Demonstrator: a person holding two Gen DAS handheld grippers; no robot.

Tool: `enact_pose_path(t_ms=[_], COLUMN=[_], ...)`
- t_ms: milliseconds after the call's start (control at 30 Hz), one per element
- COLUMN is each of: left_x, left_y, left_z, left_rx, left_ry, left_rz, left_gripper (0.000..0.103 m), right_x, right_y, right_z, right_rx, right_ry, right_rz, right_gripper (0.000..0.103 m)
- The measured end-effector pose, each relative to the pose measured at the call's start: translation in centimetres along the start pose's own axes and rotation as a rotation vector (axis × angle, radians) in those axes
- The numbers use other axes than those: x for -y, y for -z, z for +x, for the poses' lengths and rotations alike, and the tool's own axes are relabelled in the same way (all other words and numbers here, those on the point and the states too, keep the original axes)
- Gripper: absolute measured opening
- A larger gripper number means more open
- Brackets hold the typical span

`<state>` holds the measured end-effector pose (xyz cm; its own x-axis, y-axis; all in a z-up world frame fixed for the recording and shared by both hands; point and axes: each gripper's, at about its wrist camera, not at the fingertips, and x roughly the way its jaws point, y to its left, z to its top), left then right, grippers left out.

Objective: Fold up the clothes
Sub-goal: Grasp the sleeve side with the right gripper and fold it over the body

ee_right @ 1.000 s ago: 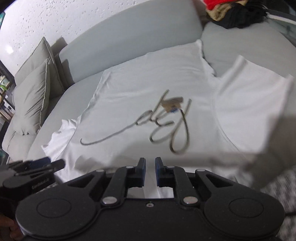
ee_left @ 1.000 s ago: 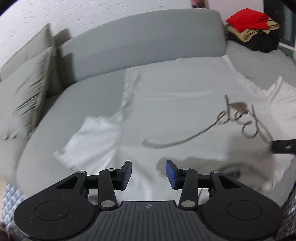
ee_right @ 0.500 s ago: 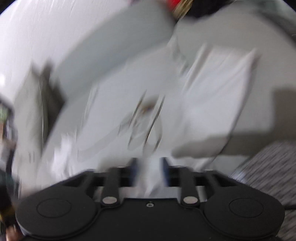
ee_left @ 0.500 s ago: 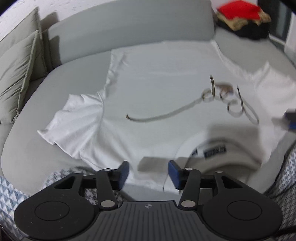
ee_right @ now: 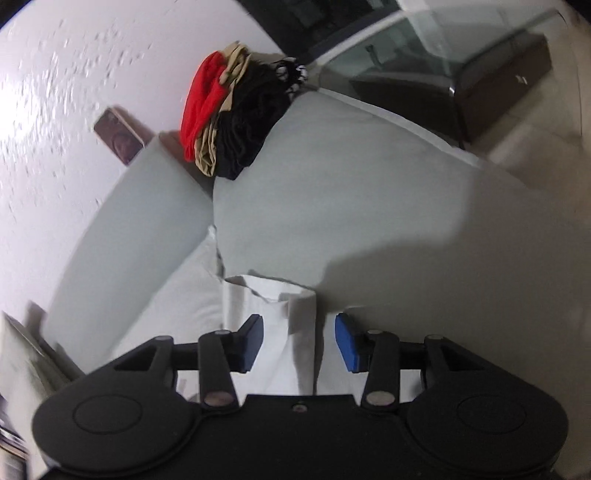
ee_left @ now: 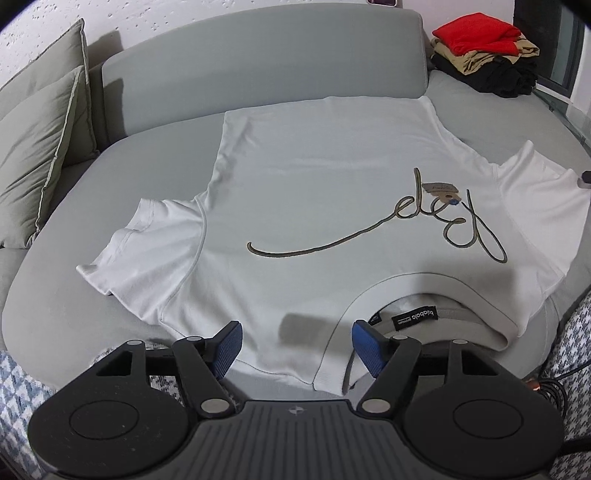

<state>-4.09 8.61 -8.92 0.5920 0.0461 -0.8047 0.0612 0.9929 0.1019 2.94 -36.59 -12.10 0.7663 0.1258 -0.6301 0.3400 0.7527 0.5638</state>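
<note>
Risky with the white T-shirt (ee_left: 314, 206) spread flat on the grey sofa (ee_left: 258, 66), collar near: left tongs (ee_left: 293, 341) gaping wide and empty over the collar, right tongs (ee_right: 299, 341) wide astride its right sleeve (ee_right: 273, 314), liable to nip one layer only and drag the cloth askew.

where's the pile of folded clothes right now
In the left wrist view the pile of folded clothes sits top right on the sofa, beyond the white t-shirt.

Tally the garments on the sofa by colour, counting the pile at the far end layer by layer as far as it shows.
White: 1, the T-shirt spread flat
Red: 1
Tan: 1
Black: 1
Black-and-white patterned: 1
Total: 5; hidden layers in the pile cannot be ruled out.
</note>
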Motion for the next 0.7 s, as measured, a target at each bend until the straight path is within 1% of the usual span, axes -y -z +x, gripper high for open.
enact_pose_path(t_ms=[33, 67, 100, 167, 233, 500, 633, 700], left_x=[0.0, -0.1, -0.1, -0.3, -0.4, -0.5, -0.5, -0.7], left_y=[0.0, 0.1, 0.1, 0.3, 0.3, 0.6, 0.7, 0.7], left_z=[-0.1, -0.2, -0.3, -0.3, -0.3, -0.3, -0.4, -0.4], left_rx=[0.003, 0.008, 0.011, 0.014, 0.014, 0.031, 0.036, 0.037], left_ry=[0.000, 0.000, 0.002, 0.008, 0.015, 0.014, 0.014, 0.010], left_rz=[0.000, 0.001, 0.000, -0.002, -0.010, -0.021, -0.019, -0.023], left_gripper=[0.068, 0.068, 0.068, 0.068, 0.068, 0.068, 0.068, 0.068], right_x=[0.0, 0.1, 0.1, 0.3, 0.0, -5.4, -10.2, -12.6], right_y=[0.0, 0.0, -0.1, -0.3, -0.6, 0.4, 2.8, 4.8], right_z=[0.3, 0.5, 0.6, 1.1, 1.4, -0.6, -1.1, -1.1], right_rx=[0.010, 0.020, 0.028, 0.017, 0.002, 0.086, 0.090, 0.078], right_ry=[0.009, 0.012, 0.013, 0.007, -0.010, -0.048, -0.107, -0.123], right_rz=[0.001, 0.017, 0.032, 0.051, 0.045, -0.201, -0.415, -0.557], right_gripper=[0.038, 0.032, 0.028, 0.003, 0.002, 0.002, 0.002, 0.002])
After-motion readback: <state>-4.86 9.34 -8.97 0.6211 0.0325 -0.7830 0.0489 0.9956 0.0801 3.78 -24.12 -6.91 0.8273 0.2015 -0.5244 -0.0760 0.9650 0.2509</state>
